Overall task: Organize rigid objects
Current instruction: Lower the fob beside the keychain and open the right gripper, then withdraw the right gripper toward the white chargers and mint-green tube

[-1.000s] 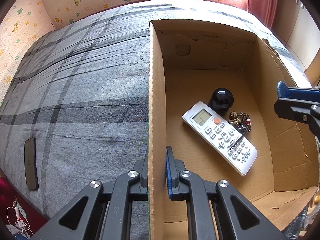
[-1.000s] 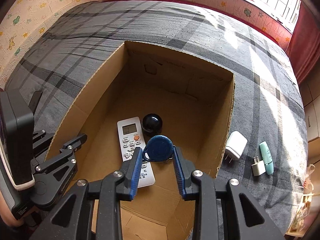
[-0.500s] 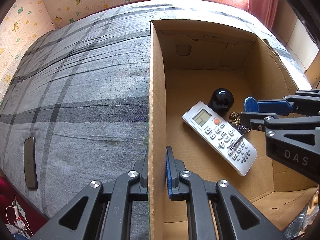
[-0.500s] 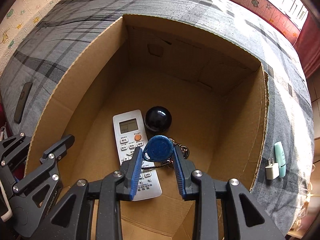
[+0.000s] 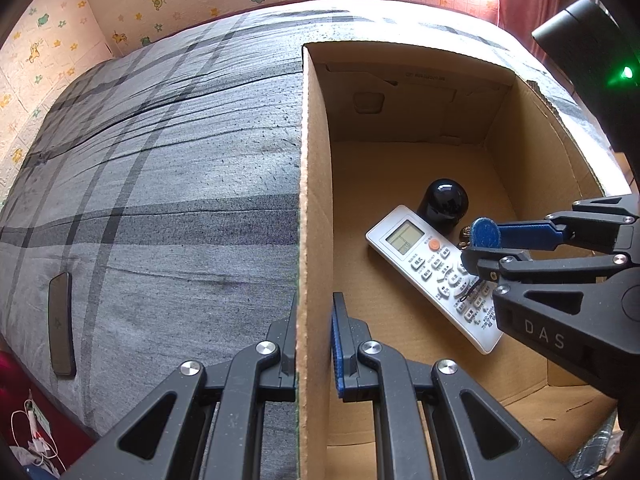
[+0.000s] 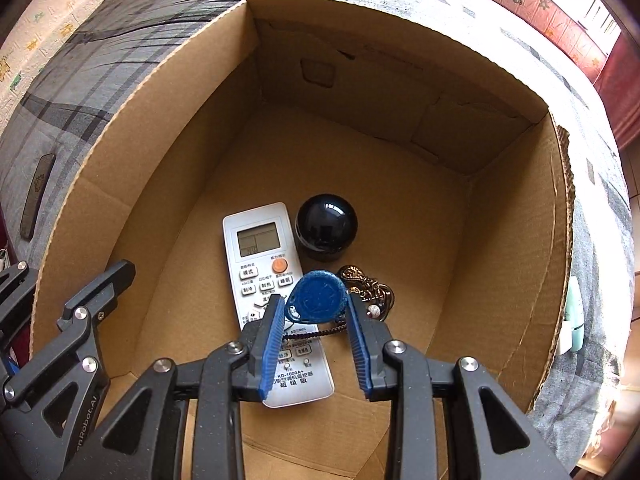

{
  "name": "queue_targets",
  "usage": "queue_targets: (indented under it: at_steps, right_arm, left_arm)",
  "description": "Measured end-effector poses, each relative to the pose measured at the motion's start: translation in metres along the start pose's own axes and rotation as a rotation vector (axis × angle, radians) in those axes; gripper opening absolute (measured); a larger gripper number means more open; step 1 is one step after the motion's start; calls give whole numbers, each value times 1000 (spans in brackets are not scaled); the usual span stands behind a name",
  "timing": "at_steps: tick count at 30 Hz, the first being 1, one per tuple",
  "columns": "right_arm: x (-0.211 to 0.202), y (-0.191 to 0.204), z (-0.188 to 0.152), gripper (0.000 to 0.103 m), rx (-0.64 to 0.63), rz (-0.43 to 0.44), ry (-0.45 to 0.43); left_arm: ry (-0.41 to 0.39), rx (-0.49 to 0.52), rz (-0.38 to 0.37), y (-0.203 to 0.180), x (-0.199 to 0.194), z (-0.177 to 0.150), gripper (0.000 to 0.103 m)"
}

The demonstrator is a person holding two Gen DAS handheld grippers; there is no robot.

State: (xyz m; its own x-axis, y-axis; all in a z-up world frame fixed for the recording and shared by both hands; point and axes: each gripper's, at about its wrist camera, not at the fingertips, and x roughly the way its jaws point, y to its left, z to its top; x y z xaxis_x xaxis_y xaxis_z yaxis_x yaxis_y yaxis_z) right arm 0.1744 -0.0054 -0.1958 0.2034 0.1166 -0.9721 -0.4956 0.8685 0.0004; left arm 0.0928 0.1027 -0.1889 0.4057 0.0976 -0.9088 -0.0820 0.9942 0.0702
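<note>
**Over the box floor: blue tag clamped above the remote**

Inside the cardboard box (image 6: 516, 248) on the plaid bed cover (image 5: 160, 184), the right gripper (image 6: 316, 312) pinches a blue key fob (image 6: 320, 298) by its edges, a dark cord trailing from it. Below it lie a white remote (image 6: 266, 272), a black dome-topped object (image 6: 326, 226) beside the remote's screen end, and a brass-coloured trinket (image 6: 366, 286). The left gripper (image 5: 314, 332) is clamped narrow on the box's left wall. A dark phone (image 5: 61, 324) lies near the cover's left edge.
</note>
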Motion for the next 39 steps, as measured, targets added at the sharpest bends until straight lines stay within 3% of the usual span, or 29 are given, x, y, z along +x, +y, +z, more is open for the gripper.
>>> queue_targets:
  at_steps: [4,6,13,15,21,29,39]
  right_arm:
    - [-2,-1,-1,34,4,6,-9]
    - [-3,-1,-1,43,3,11,-14]
    - [-17,0,-1,56,11,5,-45]
    - [-23,0,-1,66,17,6,-58]
    - [-37,-1,-3,83,29,-4,-94]
    - [-52,-8,-7,97,50,-16,-132]
    - [-86,-15,-12,103,72,-20,-213]
  left_arm:
    - [1,-2,-4,0,0,0,12]
    - [0,-2,-4,0,0,0,12]
    - [1,-3,-7,1,1,0,12]
    - [0,-1,-6,1,1,-1,12]
    - [1,-2,-6,2,2,-1,12]
    - [1,0,-4,1,1,-1,12]
    - [2,1,0,1,0,-1,12]
